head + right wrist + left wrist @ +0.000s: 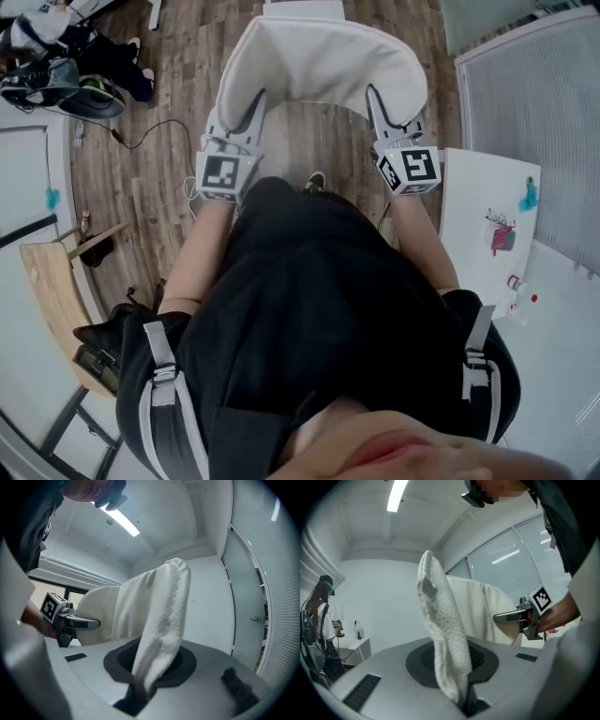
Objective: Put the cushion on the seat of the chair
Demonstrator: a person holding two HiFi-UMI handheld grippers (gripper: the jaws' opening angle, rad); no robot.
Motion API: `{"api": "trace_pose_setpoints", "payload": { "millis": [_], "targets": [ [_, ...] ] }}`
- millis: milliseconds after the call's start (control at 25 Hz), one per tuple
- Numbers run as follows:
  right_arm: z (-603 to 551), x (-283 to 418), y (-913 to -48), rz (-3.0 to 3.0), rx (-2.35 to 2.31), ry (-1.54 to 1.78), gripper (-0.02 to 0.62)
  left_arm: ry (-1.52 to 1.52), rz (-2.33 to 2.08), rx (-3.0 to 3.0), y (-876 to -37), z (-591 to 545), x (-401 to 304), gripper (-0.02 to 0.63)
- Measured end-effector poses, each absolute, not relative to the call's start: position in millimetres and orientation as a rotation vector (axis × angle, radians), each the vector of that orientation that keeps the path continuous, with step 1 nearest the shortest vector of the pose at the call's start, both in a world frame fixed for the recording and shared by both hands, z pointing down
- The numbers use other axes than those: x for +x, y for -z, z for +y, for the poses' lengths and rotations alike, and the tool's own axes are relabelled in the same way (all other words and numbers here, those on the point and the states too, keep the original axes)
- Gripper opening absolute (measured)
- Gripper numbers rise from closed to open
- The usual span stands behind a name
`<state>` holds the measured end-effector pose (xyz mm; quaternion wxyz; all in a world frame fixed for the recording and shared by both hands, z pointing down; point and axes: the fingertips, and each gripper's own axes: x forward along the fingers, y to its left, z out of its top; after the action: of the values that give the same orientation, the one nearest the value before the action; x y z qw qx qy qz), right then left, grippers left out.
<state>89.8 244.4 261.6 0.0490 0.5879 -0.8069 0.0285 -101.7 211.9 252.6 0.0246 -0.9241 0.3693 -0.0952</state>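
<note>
The left hand-held gripper point(251, 108) has its jaws pinched on one edge of the white cushion point(323, 61); the right hand-held gripper point(378, 105) pinches the opposite edge the same way; the cushion spans between the two and out ahead of them, held clear above the wooden floor point(187, 56); in each gripper view a fold of it rises from between the jaws.
</note>
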Motion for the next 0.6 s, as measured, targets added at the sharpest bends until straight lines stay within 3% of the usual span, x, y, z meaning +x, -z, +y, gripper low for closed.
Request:
{"api": "trace_pose_setpoints", "payload": {
  "millis": [600],
  "targets": [
    [182.8,119.5,-272.9,-2.423,1.827,-0.092,0.055,0.282,1.09,-2.89,-264.2,141.7,-70.4,0.055]
  ]
}}
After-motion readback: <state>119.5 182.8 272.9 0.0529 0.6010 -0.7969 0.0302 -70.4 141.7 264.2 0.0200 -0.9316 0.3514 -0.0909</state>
